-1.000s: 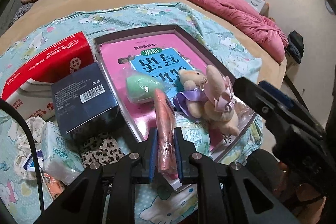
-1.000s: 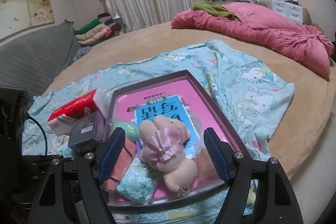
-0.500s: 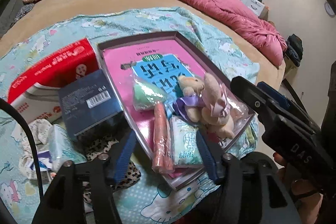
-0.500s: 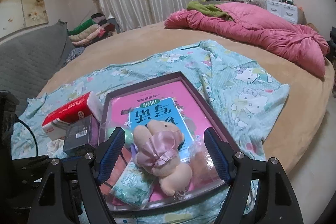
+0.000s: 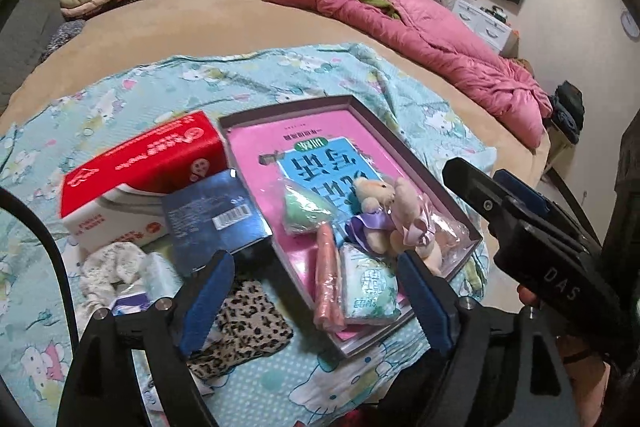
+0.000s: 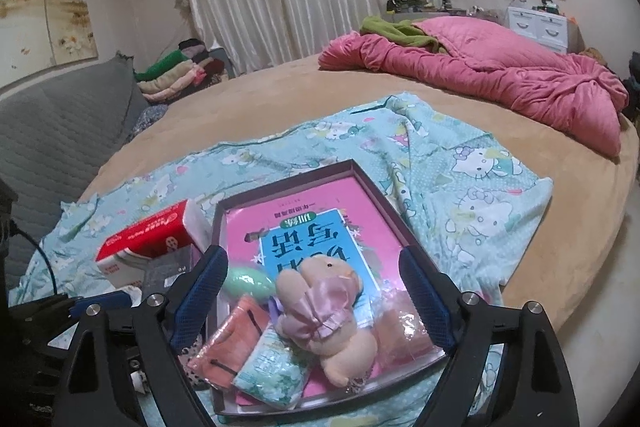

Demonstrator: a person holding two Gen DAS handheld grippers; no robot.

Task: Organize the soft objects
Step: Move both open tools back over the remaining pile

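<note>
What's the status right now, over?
Both grippers, left and right, open, empty; left jaws just opened. Orange packet lies in tray beside tissue pack. Nothing blocking.

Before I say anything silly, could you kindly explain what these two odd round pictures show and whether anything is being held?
There is no robot here: a person carries a two-finger tool in each hand, and each tool has a wide-angle camera looking forward along its fingers. One picture comes from the left tool, the other from the right tool.

Both look down at a shallow tray on a cartoon-print sheet spread on a bed. In the tray lie a plush bear, an orange packet, a tissue pack and a green soft item. Beside the tray sit a red tissue box, a dark blue box and a leopard-print cloth.

Nothing is held. The left tool's jaws have just been opening, with the orange packet lying free in the tray; the right tool stands open too.
</note>
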